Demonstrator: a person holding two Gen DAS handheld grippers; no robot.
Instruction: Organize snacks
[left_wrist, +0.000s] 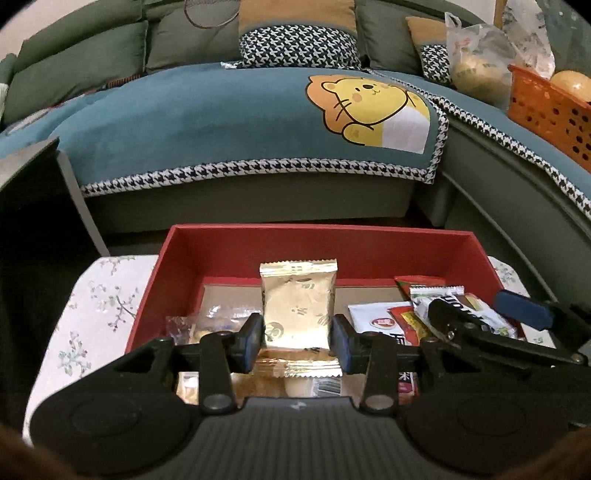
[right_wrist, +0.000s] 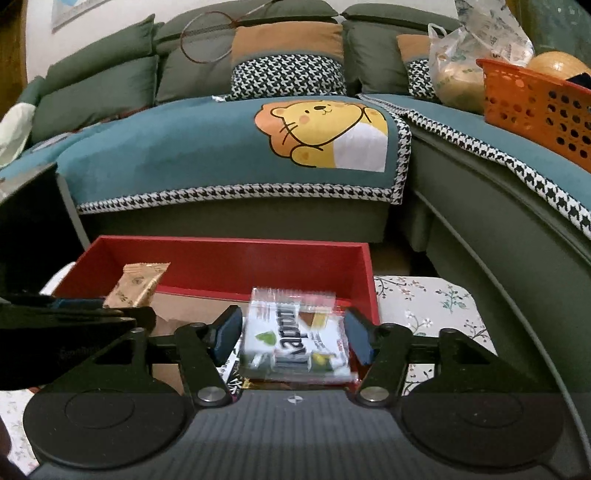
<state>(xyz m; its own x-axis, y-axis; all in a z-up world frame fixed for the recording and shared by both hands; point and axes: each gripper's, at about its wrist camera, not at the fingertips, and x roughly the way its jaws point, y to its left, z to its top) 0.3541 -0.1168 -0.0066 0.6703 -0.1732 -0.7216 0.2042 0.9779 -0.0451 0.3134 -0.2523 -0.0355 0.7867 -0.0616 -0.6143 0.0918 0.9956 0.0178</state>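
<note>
A red box (left_wrist: 236, 240) stands on a floral-cloth table and holds several snack packets. My left gripper (left_wrist: 297, 336) is shut on a gold foil packet (left_wrist: 297, 299), held upright over the box's middle. The same packet shows in the right wrist view (right_wrist: 138, 286) at the left. My right gripper (right_wrist: 293, 338) is over the box's (right_wrist: 229, 258) right end; a white wafer packet (right_wrist: 295, 339) sits between its pads with gaps either side, blurred. In the left wrist view the right gripper (left_wrist: 491, 314) sits above that packet (left_wrist: 476, 310). Red and white packets (left_wrist: 384, 321) lie beneath.
A green sofa with a teal lion blanket (left_wrist: 258, 122) is behind the table. An orange basket (left_wrist: 550, 107) and a plastic bag (left_wrist: 476, 62) sit on the sofa at right. A dark cabinet (left_wrist: 33, 206) stands at left. Floral tablecloth (right_wrist: 424, 306) shows right of the box.
</note>
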